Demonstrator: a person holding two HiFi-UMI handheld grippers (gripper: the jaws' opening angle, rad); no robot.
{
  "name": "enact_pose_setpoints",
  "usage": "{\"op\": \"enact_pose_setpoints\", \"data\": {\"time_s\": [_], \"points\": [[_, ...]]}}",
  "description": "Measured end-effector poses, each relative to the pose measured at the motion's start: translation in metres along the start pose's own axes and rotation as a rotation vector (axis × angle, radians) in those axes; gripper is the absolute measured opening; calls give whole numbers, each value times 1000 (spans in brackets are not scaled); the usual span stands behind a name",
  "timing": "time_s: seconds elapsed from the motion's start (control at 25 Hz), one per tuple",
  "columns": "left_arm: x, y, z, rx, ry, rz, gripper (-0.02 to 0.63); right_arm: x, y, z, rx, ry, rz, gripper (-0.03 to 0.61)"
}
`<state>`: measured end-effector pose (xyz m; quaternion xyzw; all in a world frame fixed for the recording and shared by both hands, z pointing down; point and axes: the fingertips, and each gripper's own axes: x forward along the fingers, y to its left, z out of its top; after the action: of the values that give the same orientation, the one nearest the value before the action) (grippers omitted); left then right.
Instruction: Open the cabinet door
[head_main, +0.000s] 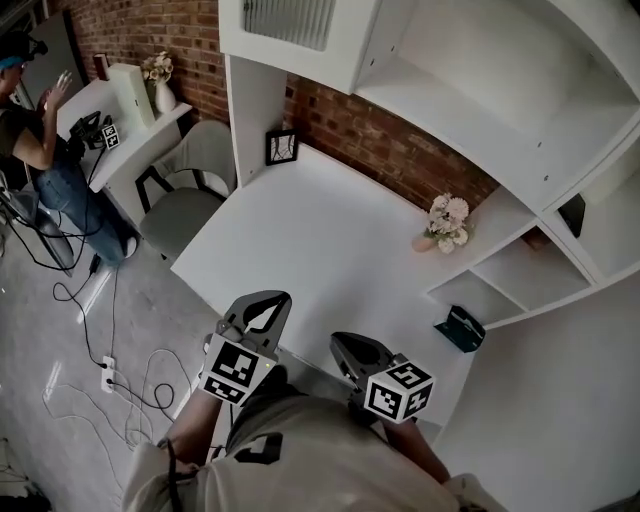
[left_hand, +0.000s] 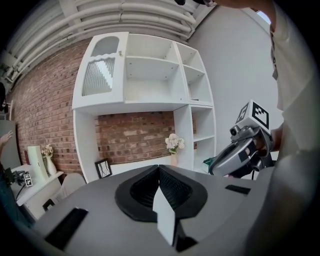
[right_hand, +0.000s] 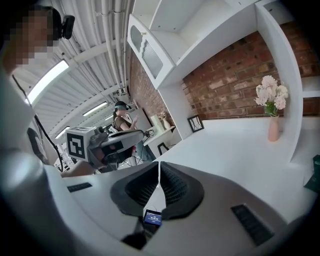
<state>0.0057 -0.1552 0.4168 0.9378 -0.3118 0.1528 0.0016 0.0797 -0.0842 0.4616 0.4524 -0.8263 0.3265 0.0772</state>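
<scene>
Left gripper (head_main: 272, 300) and right gripper (head_main: 345, 347) are held side by side over the near edge of the desk (head_main: 320, 240); both pairs of jaws are closed together, nothing between them; flowers (head_main: 446, 222) and a frame (head_main: 281, 146) stand by the brick wall; above the frame, the cabinet door (left_hand: 100, 67) sits shut, well apart from both grippers.

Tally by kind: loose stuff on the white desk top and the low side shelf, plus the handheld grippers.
Flower vase: 1
Picture frame: 1
Teal item on the side shelf: 1
Held grippers: 2, left gripper and right gripper, both shut and empty
Total: 5
</scene>
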Motion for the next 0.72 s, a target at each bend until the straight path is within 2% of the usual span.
{"op": "enact_pose_setpoints", "data": {"time_s": [0.28,0.44,0.72], "points": [[15,43,6,1,-36,-13,17,31,5,4,0,20,-39,31],[32,55,23,33,-61,-12,17,34,-2,8,28,7,-50,32],[55,65,56,78,-88,51,17,31,-19,22,-5,3,-3,32]]}}
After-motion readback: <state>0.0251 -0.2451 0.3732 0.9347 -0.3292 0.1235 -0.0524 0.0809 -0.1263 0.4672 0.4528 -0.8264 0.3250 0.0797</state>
